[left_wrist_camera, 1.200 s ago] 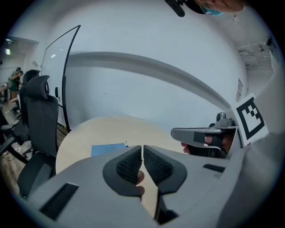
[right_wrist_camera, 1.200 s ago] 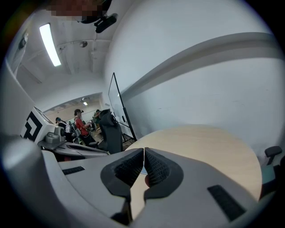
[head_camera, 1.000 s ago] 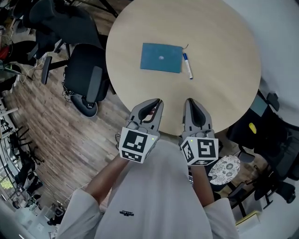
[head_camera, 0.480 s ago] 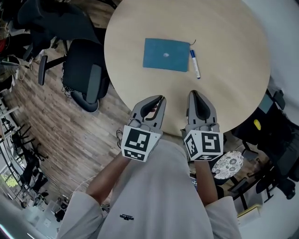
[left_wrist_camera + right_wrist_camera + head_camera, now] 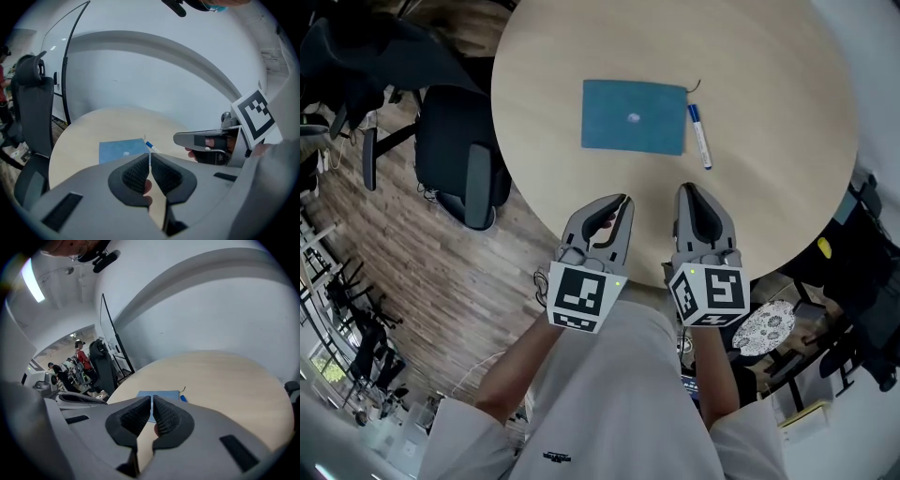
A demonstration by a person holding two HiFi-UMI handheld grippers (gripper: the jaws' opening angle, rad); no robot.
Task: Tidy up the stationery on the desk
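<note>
Looking down from the head view, saw a round table (image 5: 769, 103) of pale wood. Found a blue notebook (image 5: 634, 116) lying flat near the middle of it. Spotted a white pen (image 5: 700, 137) just beside the notebook, at its 3 o'clock, with the blue cap pointing to 12 o'clock. Could not tell whether pen and notebook touched. Noticed a thin dark string (image 5: 695, 87) curling off the notebook's corner, close to the pen's cap.

Saw the left gripper (image 5: 622, 201) and the right gripper (image 5: 685, 188) side by side at the table's 6 o'clock edge. Saw both pointing to 12 o'clock, toward the notebook, and well apart from it and from the pen.

Checked the left gripper view and saw its jaws pressed together, with only a thin slit between the black ribbed pads (image 5: 134, 173) and nothing held. Saw the notebook and the pen past the jaw tips, at 12 o'clock. Saw the right gripper off at 3 o'clock in that view.

Checked the right gripper view and saw the same there: jaws squeezed together and empty, with the notebook straight ahead.

Saw a black office chair (image 5: 455, 155) at the table's 9 o'clock, standing on a wood floor (image 5: 394, 272). Saw a round thing with a flower pattern (image 5: 771, 327) low down at the right gripper's 4 o'clock. Made out a few people (image 5: 79, 357) far off at 10 o'clock in the right gripper view.
</note>
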